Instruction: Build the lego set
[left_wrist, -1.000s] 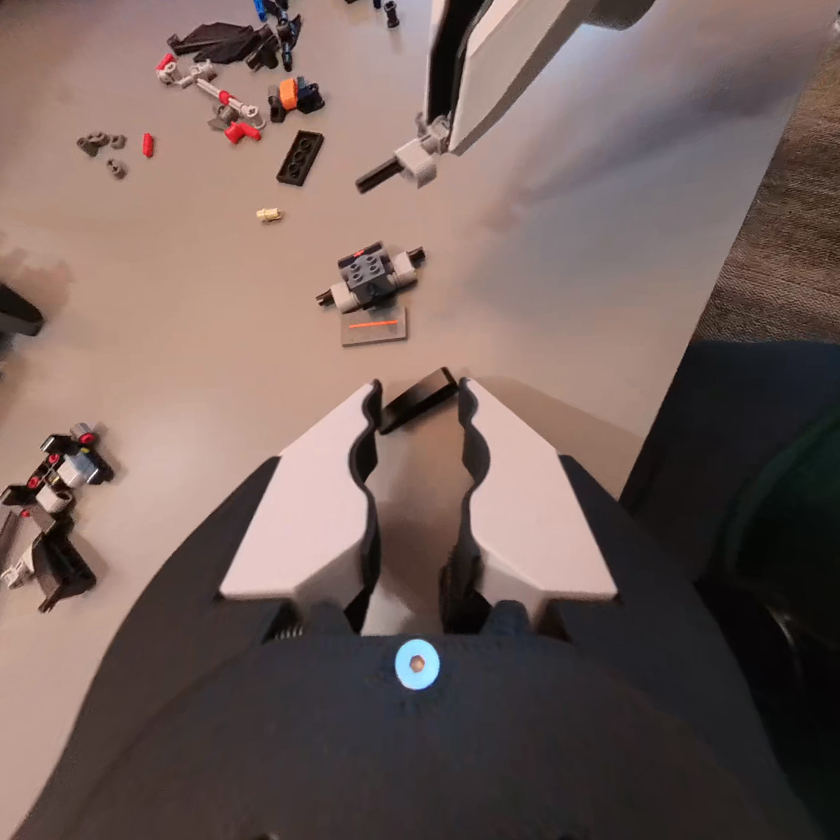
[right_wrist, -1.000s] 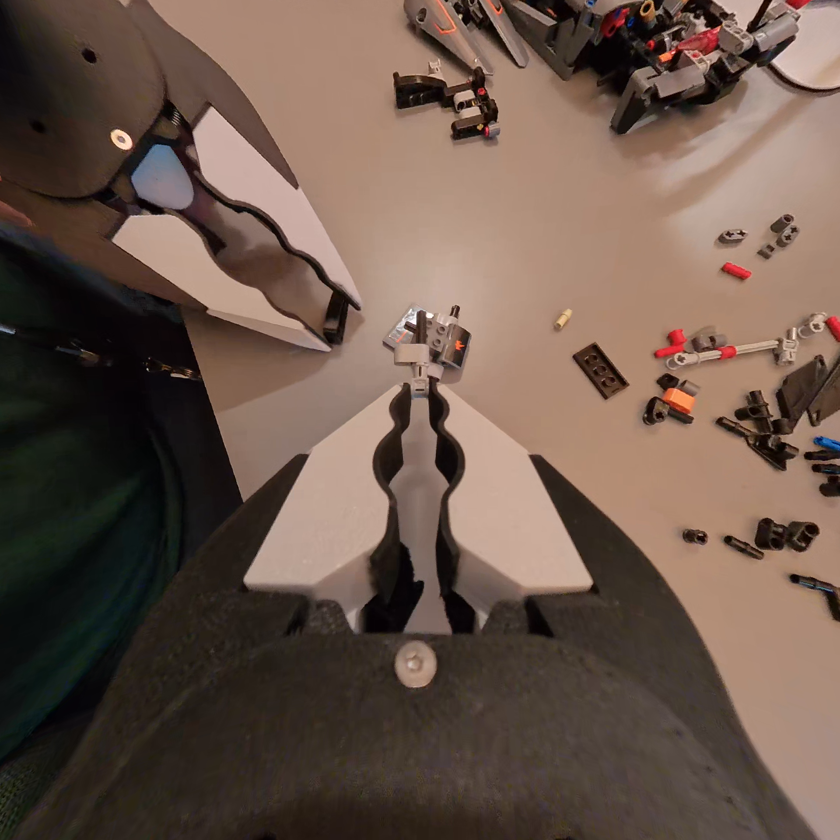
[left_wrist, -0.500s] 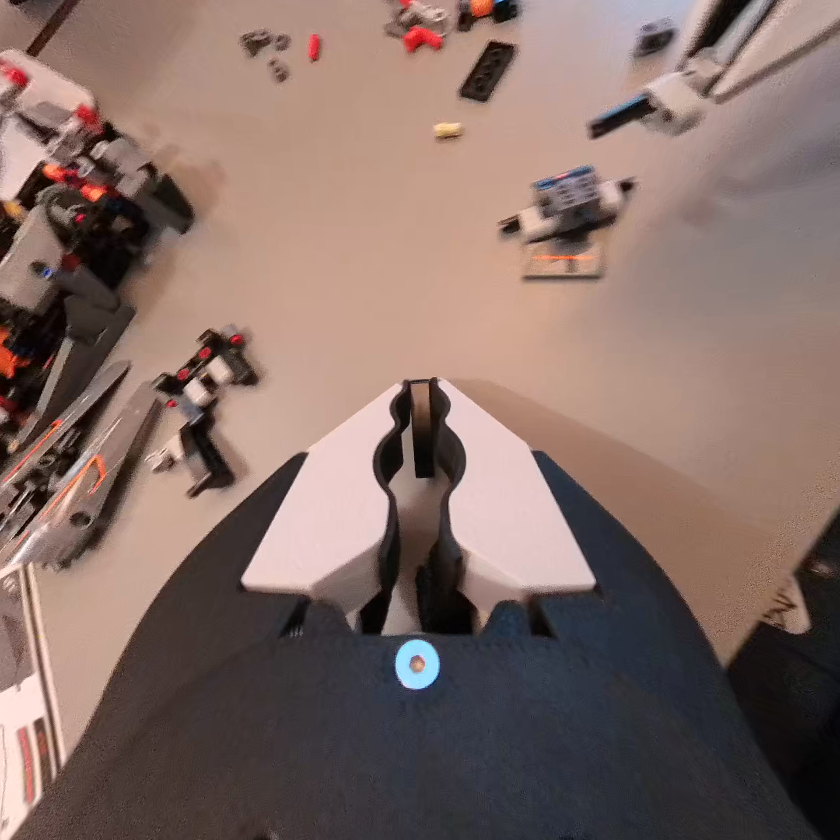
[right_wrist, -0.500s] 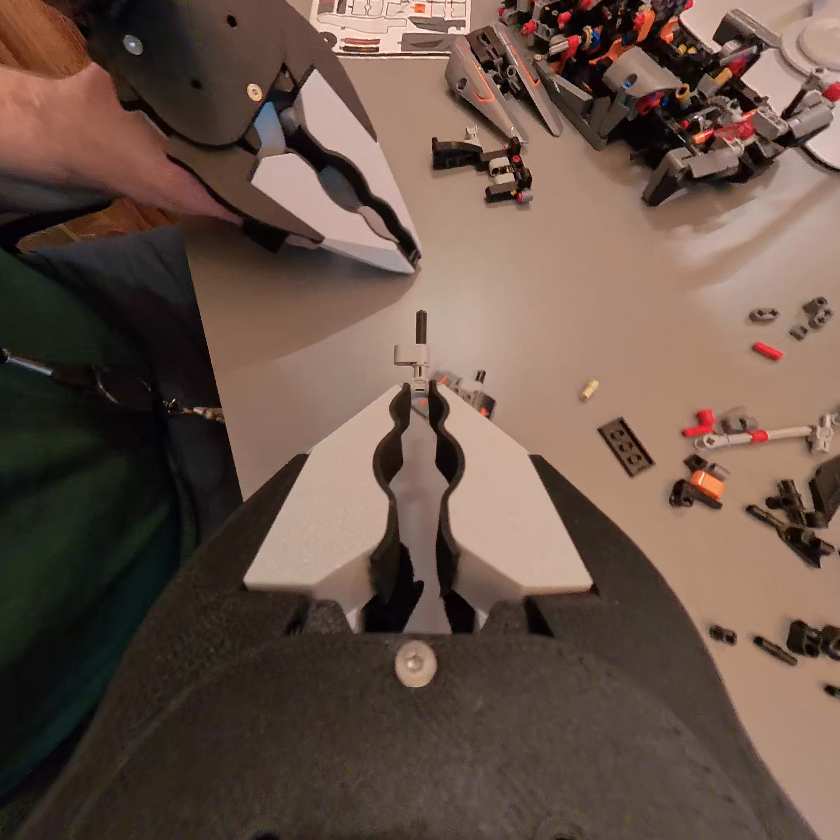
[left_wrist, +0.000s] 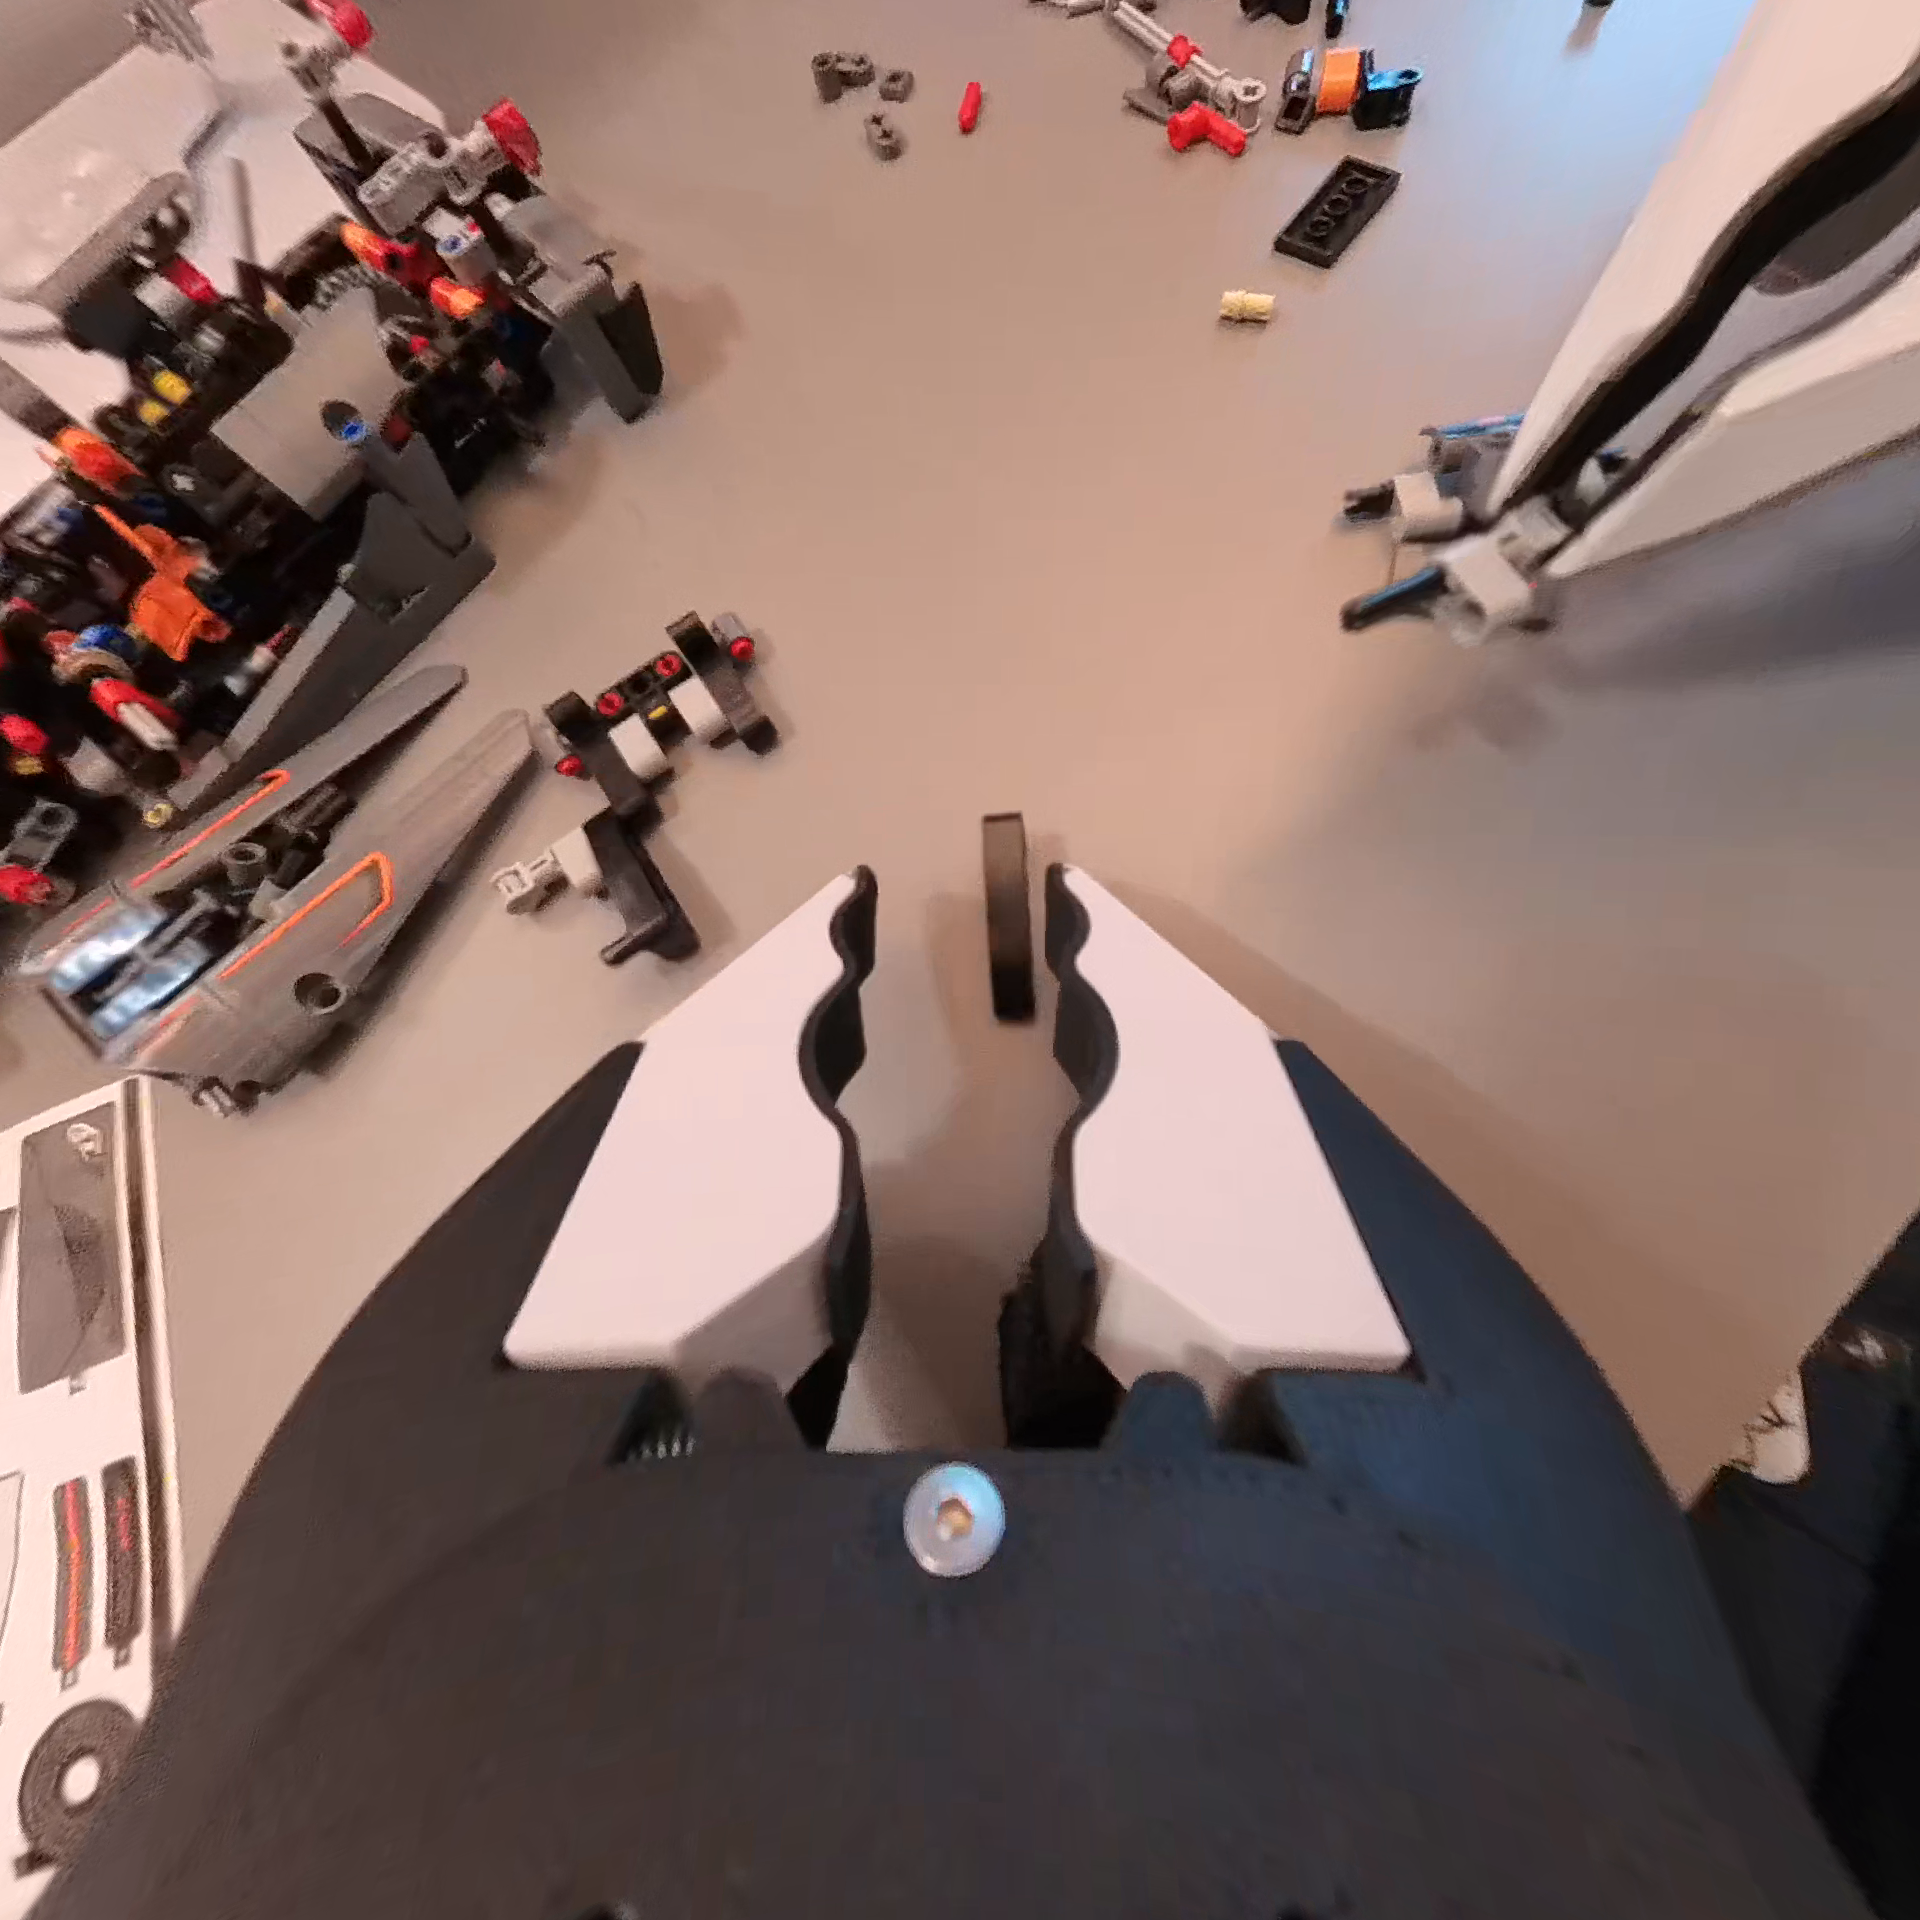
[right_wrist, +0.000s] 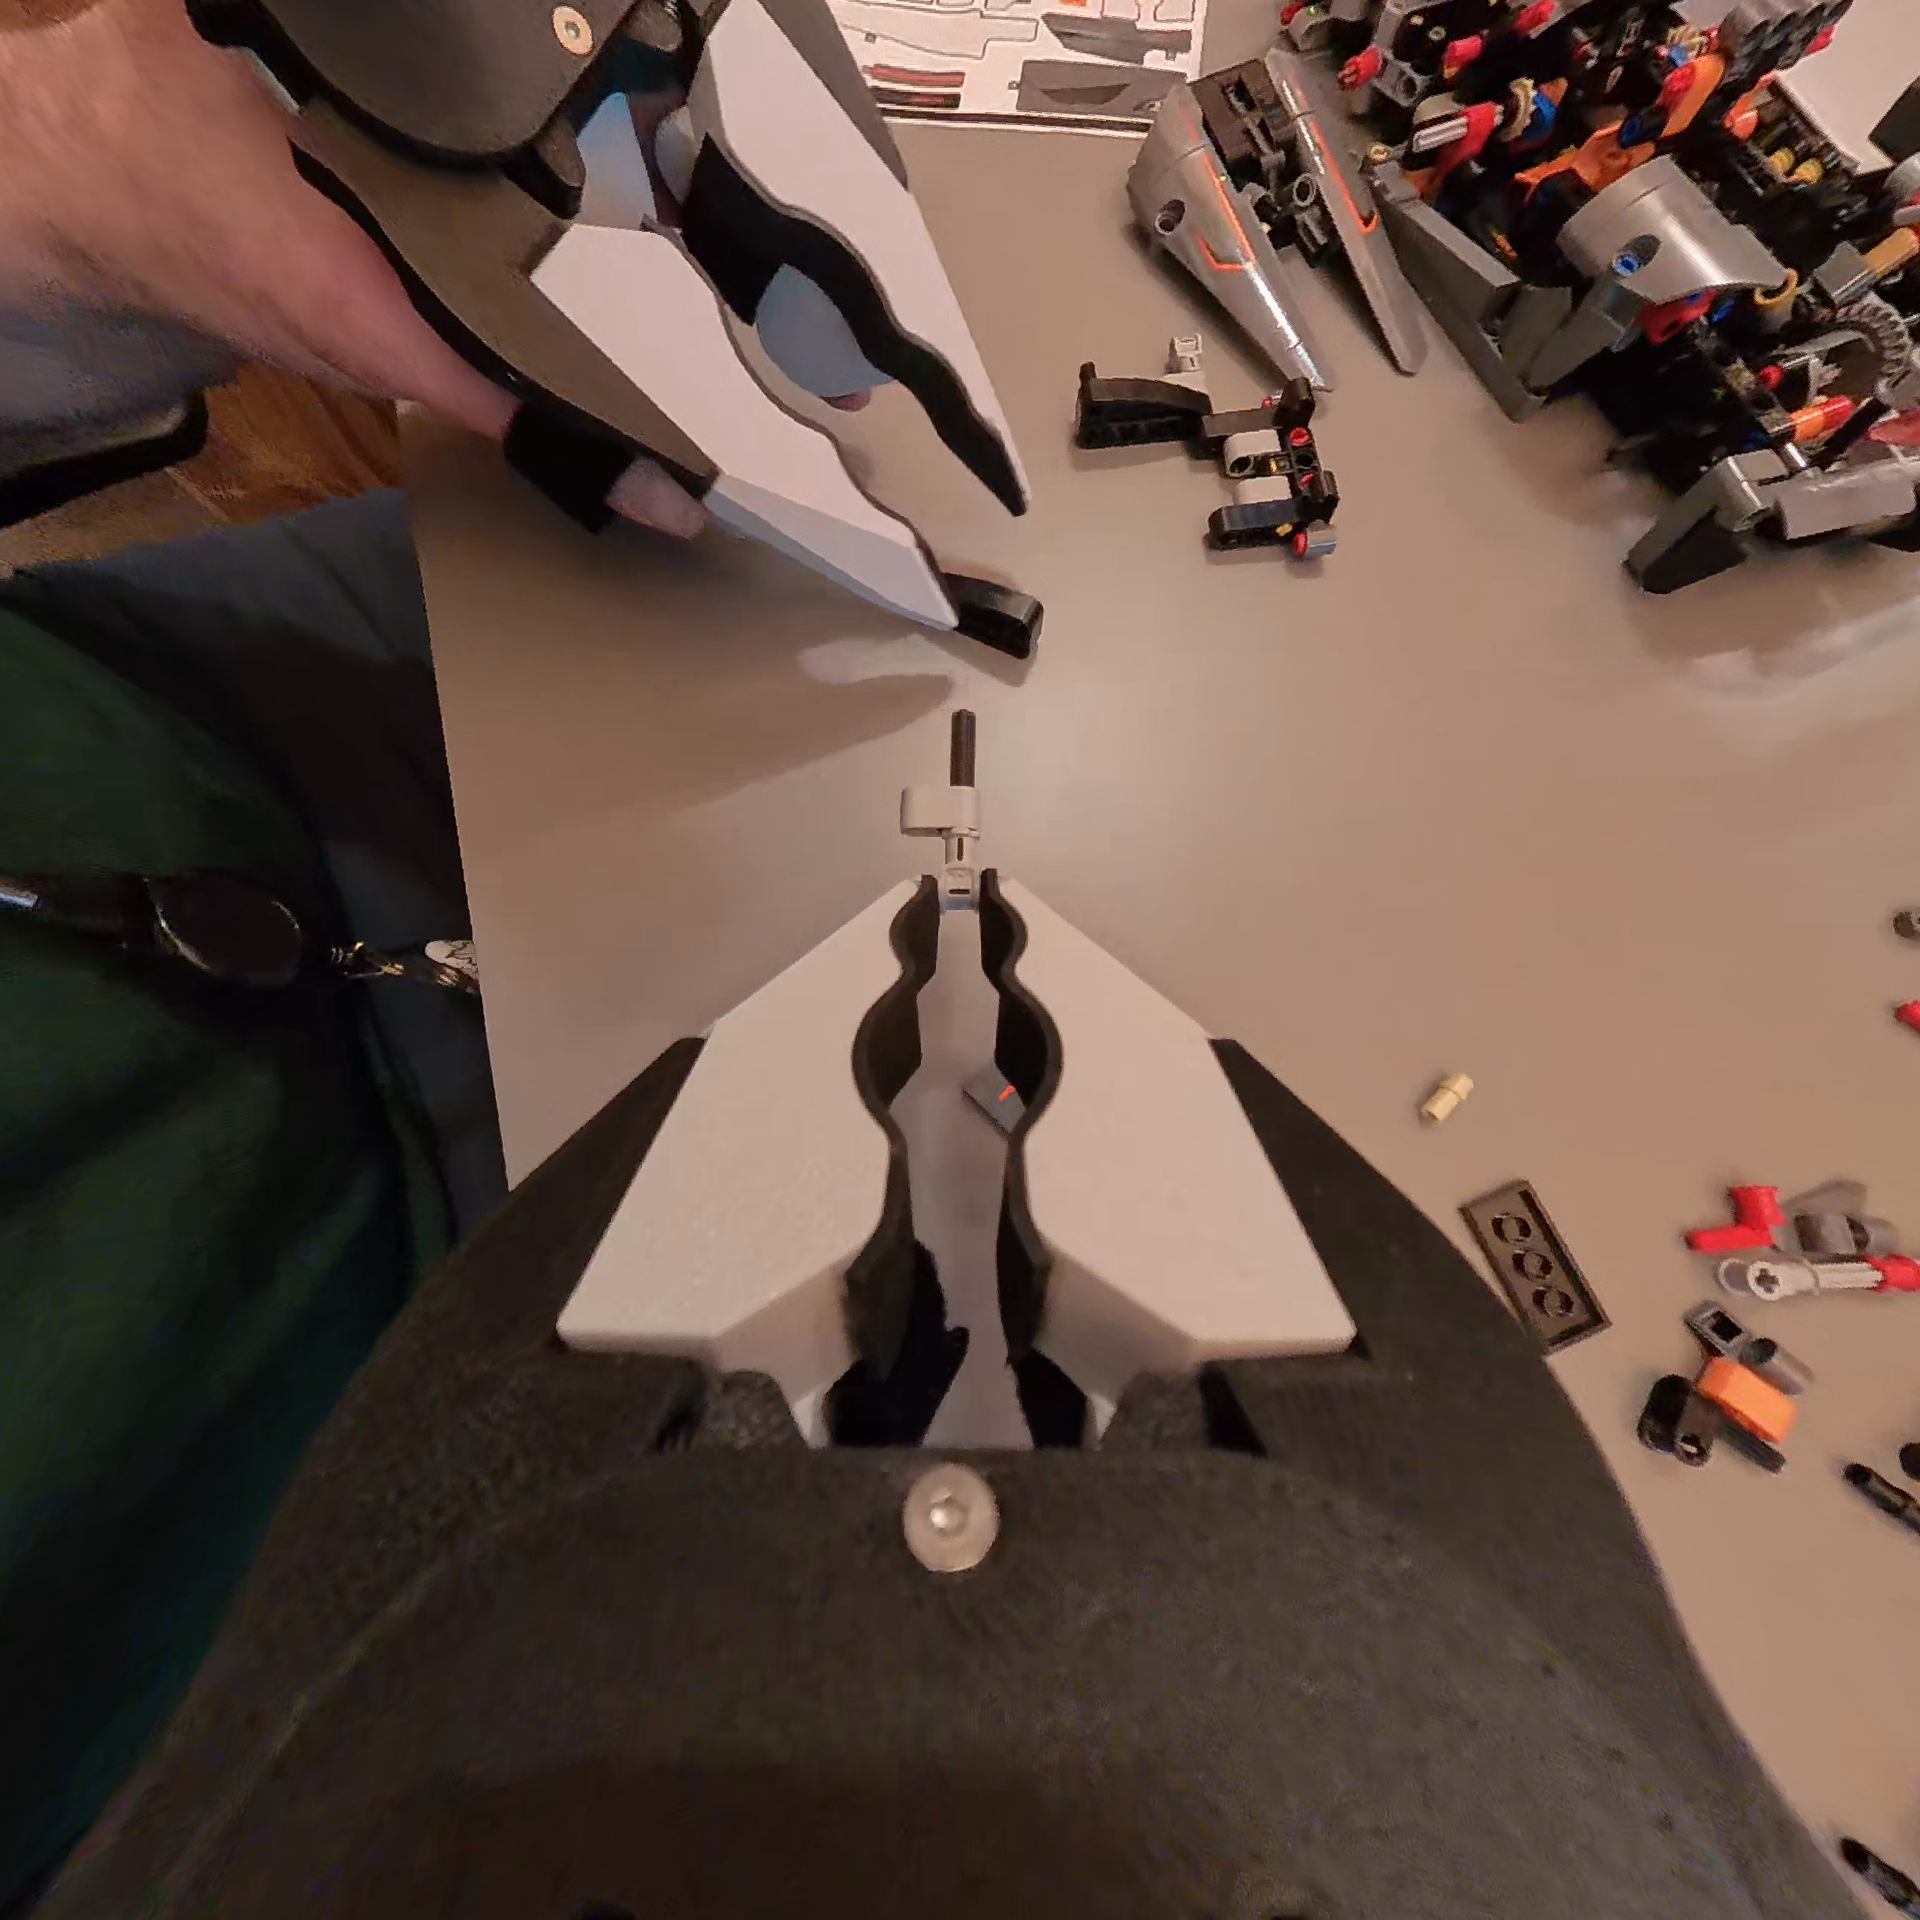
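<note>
My left gripper (left_wrist: 958, 883) is open low over the grey table. A short black beam (left_wrist: 1006, 914) lies on the table between its jaws, against the right finger. In the right wrist view the left gripper (right_wrist: 987, 566) is at upper left with the black beam (right_wrist: 997, 618) at its lower fingertip. My right gripper (right_wrist: 958, 883) is shut on a light grey connector with a black axle (right_wrist: 951, 816), held above the table; it also shows in the left wrist view (left_wrist: 1455, 592). A small grey sub-assembly (left_wrist: 1449, 483) sits under the right gripper.
A large grey, black and orange model (left_wrist: 260, 416) fills the far side, also in the right wrist view (right_wrist: 1662, 260). A black and grey sub-assembly (left_wrist: 655, 748) lies nearby. There are also loose parts, a black plate (right_wrist: 1532, 1262), a tan pin (right_wrist: 1446, 1097), a sticker sheet (left_wrist: 73, 1351) and a person's hand (right_wrist: 208, 239).
My left gripper swung left holding the black beam, then opened; the beam now rests on the table. My right gripper moved over the small sub-assembly, still holding the connector.
</note>
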